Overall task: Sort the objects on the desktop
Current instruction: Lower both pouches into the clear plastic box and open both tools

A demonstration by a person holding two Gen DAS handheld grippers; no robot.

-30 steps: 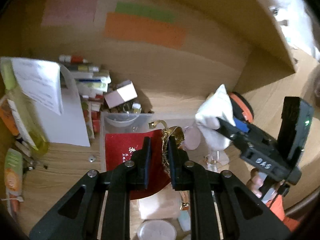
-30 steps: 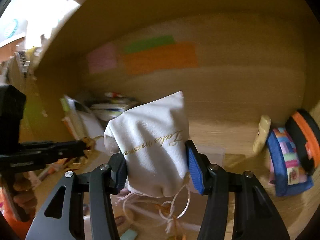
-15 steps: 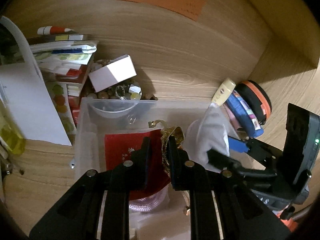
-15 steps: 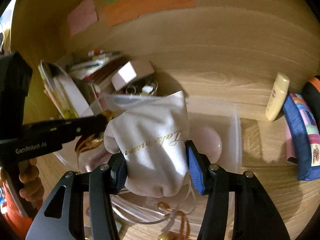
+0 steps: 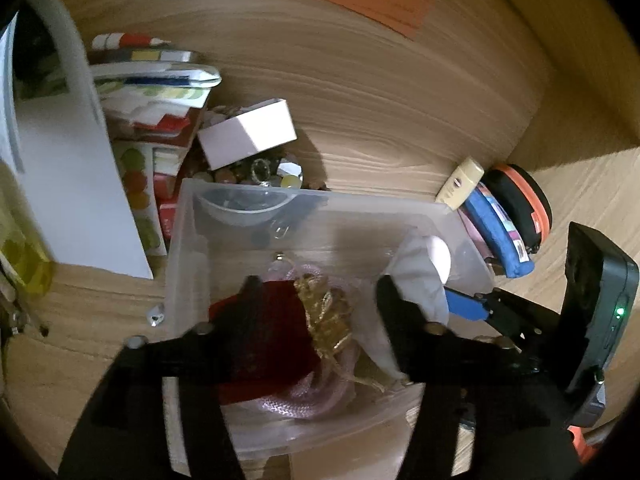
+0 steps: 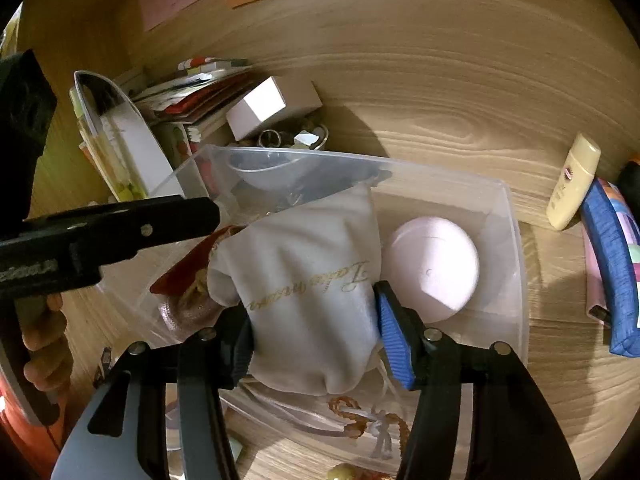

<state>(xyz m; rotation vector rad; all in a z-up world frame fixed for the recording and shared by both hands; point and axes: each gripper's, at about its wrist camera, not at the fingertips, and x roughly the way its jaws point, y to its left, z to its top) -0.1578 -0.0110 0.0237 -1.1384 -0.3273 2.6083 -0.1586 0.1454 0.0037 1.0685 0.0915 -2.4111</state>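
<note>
A clear plastic bin (image 5: 180,248) stands on the wooden desk; it also shows in the right wrist view (image 6: 516,264). My left gripper (image 5: 320,308) is open over the bin. A red pouch with a gold tie (image 5: 276,324) lies in the bin between its fingers, on a pink cord (image 5: 308,400). My right gripper (image 6: 316,320) is shut on a white drawstring pouch (image 6: 312,280) and holds it down inside the bin, beside a pale pink round case (image 6: 434,268). The white pouch shows at the bin's right in the left wrist view (image 5: 420,280).
A white box (image 5: 248,132) and small trinkets lie behind the bin. Stacked papers and a white folder (image 5: 68,168) stand at the left. A cream tube (image 6: 572,180), a blue patchwork pouch (image 6: 612,264) and an orange-rimmed case (image 5: 524,208) lie at the right.
My left gripper has opened and released the red pouch with the gold tie into the bin. My right gripper has moved the white pouch down into the bin.
</note>
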